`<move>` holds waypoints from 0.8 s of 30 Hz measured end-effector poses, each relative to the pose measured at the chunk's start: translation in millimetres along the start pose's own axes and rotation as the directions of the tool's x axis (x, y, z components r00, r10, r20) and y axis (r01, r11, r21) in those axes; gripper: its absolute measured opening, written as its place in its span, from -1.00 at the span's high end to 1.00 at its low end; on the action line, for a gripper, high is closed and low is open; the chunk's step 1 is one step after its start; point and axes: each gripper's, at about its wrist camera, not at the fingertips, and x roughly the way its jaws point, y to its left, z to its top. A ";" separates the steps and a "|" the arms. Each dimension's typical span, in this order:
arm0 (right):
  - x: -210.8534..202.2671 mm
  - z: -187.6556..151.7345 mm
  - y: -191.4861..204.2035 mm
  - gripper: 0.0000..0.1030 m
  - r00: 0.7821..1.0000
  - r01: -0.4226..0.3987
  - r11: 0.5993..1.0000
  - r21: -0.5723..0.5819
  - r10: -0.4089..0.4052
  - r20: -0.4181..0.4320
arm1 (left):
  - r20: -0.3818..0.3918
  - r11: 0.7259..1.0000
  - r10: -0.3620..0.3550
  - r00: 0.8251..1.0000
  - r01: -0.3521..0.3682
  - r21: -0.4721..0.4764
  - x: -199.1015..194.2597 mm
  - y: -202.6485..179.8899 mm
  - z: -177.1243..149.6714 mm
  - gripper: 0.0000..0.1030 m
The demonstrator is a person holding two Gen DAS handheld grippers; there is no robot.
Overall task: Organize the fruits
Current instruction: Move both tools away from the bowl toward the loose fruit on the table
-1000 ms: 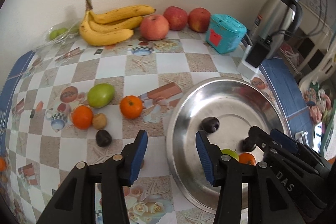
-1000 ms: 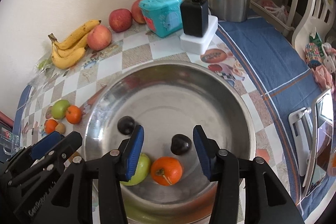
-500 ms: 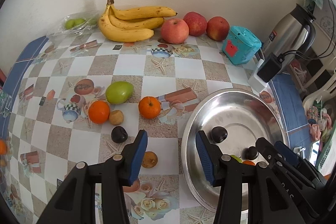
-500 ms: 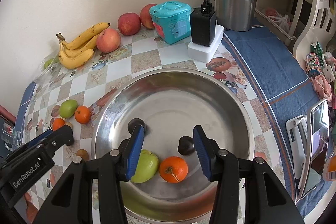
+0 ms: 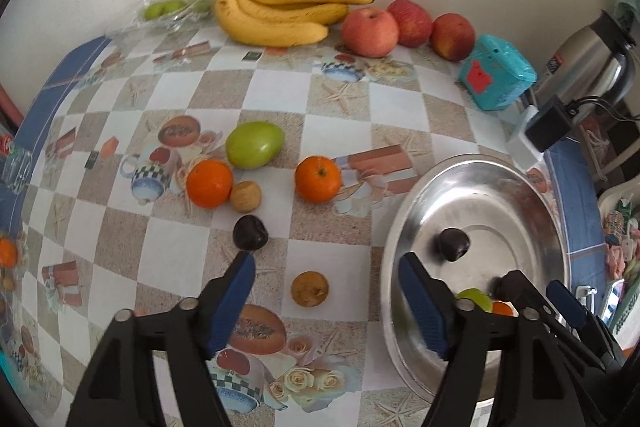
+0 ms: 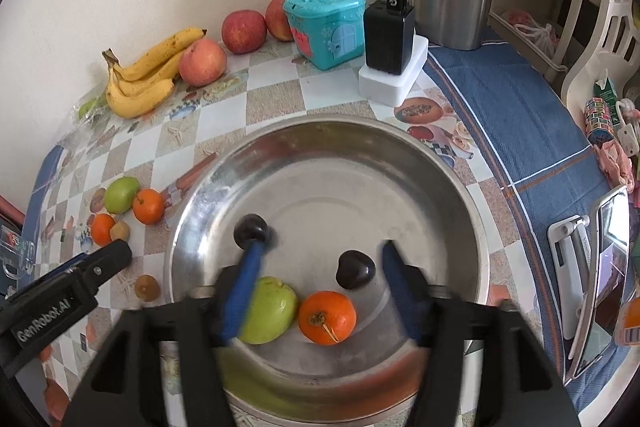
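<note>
Left tongs (image 5: 326, 269): just opened wide, empty, above small brown fruit (image 5: 309, 288) on table (image 5: 320, 107).
Right tongs (image 6: 320, 259): just opened wide, empty, over bowl (image 6: 460, 187).
Bowl contents: green fruit (image 6: 266, 303), orange (image 6: 327, 317), two dark plums (image 6: 355, 269).

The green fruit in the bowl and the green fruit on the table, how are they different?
The green fruit in the bowl lies inside the metal bowl, right beside an orange; the green fruit on the table lies on the checkered tablecloth. The bowl one is partly hidden behind a gripper finger; the table one shows fully. Both are smooth and light green.
</note>
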 end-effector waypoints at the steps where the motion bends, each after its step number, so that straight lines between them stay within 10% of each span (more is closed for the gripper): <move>1: 1.5 -0.7 0.2 -0.41 1.000 0.004 1.000 -0.004 -0.004 -0.005 | -0.010 1.000 0.001 1.000 -0.001 -0.010 2.1 1.9 -0.3 -0.59; 20: 10.2 -5.6 1.3 -0.44 0.999 0.035 0.999 -0.026 -0.036 -0.036 | -0.021 0.998 0.053 0.998 -0.054 -0.038 11.0 14.0 -1.4 -1.00; 24: 9.5 -5.9 2.1 -0.84 0.999 0.034 0.999 -0.029 -0.035 -0.021 | -0.014 0.997 0.057 0.998 -0.058 -0.052 12.0 19.2 -0.8 -1.00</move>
